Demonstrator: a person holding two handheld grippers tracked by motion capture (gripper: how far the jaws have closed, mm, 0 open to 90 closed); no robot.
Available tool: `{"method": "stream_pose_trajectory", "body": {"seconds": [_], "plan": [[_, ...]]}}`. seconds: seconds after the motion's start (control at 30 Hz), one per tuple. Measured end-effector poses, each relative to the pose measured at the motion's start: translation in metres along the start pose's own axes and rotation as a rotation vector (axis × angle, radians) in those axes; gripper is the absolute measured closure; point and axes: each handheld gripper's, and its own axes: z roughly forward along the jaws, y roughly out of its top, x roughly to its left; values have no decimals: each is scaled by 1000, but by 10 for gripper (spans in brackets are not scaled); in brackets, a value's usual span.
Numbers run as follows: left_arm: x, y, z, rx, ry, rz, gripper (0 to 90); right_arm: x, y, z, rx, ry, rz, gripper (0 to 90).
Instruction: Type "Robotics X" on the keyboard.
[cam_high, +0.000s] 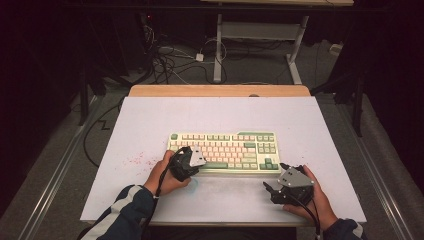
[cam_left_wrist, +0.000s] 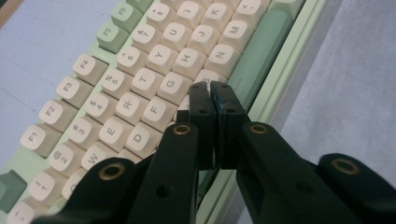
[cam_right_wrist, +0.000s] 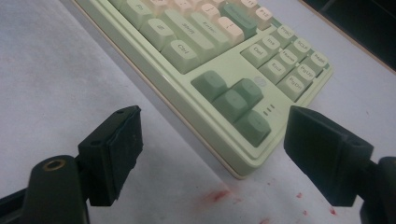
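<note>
The keyboard (cam_high: 223, 151) is lying across the middle of the white counter (cam_high: 150, 120), its long side facing the person. The left gripper (cam_left_wrist: 210, 85) is hovering over the keyboard's letter keys with its fingers (cam_left_wrist: 201, 100) pressed together on nothing. The right gripper (cam_right_wrist: 212, 144) is resting near the keyboard's front right corner, by the arrow keys (cam_right_wrist: 233, 105), its fingers spread wide and empty.

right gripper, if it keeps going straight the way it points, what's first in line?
Probably the keyboard: the open right gripper aims at its near corner by the dark green arrow keys, with bare white table in between. Depth is hard to judge.
</note>
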Motion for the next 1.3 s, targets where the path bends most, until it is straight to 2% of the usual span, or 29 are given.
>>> {"method": "stream_pose_trajectory", "body": {"seconds": [0.47, 0.77, 0.93, 1.2, 1.3], "plan": [[-3, -1, 4, 19, -7, 4, 869, 1, 0, 1, 8, 2, -10, 205], [-2, 3, -2, -7, -12, 11, 835, 0, 0, 0, 5, 0, -5, 205], [0, 7, -6, -24, -16, 1, 823, 1, 0, 0, 6, 1, -6, 205], [4, 11, -11, -60, 16, 16, 729, 1, 0, 0, 5, 1, -6, 205], [6, 11, -12, -77, 32, 22, 666, 1, 0, 0, 3, 1, -3, 205]]}}
